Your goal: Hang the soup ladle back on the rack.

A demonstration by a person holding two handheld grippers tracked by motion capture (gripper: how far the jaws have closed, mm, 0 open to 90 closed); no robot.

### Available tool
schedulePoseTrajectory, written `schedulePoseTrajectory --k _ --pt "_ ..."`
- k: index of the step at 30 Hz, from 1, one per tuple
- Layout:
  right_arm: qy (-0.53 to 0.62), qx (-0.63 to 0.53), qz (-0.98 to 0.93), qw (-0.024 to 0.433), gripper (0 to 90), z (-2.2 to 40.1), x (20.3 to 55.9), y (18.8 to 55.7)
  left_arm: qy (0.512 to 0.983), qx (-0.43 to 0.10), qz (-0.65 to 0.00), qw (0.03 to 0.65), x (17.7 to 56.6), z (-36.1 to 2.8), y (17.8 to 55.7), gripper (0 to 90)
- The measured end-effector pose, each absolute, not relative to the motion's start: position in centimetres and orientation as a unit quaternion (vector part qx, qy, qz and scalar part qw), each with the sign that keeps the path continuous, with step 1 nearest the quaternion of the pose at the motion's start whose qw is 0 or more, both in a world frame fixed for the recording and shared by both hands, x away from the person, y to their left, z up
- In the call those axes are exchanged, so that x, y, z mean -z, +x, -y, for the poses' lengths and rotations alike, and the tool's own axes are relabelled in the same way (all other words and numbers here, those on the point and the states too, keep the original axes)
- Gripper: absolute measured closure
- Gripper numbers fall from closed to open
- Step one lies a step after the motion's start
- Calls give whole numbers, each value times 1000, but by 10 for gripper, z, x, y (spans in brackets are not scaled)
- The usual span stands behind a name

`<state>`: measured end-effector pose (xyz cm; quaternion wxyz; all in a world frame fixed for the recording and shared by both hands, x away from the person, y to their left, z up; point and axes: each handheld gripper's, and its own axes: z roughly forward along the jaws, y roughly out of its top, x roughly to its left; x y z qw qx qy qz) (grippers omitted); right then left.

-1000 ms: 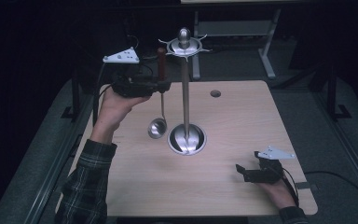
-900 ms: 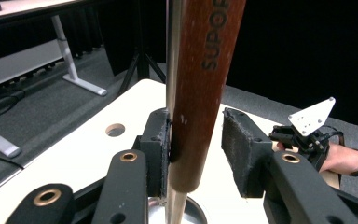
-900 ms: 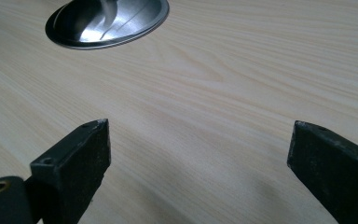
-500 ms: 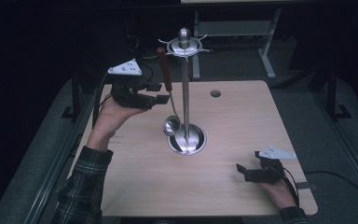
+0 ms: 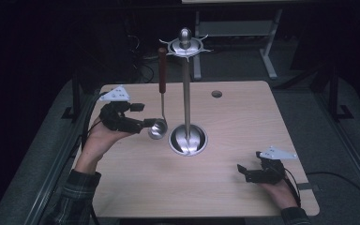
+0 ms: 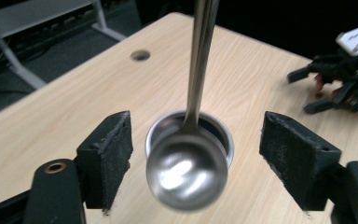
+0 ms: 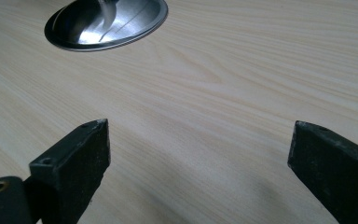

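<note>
1. My left gripper (image 5: pixel 146 116) sits low over the bench (image 5: pixel 243 126), level with the ladle (image 5: pixel 158 127) bowl — its jaws have just been opening, and they now stand wide with clear air on both sides of the bowl.
2. Through the left gripper view the ladle (image 6: pixel 187 173) bowl hangs between my two pads (image 6: pixel 109 156), touching neither. Nothing is gripped there.
3. The ladle itself: its dark red handle points up, top end at one of the hooks on the stand (image 5: pixel 186 89), its bowl down near the bench just beside the stand's round steel base. It looks to me as though it hangs from that hook, though the hook contact is too small to be sure of.
4. My right gripper (image 5: pixel 246 171) rests near the bench's near right corner, well apart from the stand — jaws wide, bare wood between them in the right gripper view (image 7: pixel 200 163).
5. My reading: the hanging looks done, the release is made. What's left is to draw the left gripper away without nudging the bowl and setting the ladle swinging.
</note>
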<state>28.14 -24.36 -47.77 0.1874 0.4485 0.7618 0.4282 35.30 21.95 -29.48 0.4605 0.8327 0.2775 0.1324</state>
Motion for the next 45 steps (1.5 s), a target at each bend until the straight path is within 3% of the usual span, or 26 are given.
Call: schedulePoseTrajectory --k 29,37,45 --pt "446 -424 -764 191 50 243 478 281 833 -160 -369 380 421 -280 301 143" --pt "446 -423 -765 191 50 241 478 280 829 -172 -396 356 446 -294 287 60" --pt "446 -422 -766 190 50 240 478 280 826 -168 -407 352 452 -304 282 59"
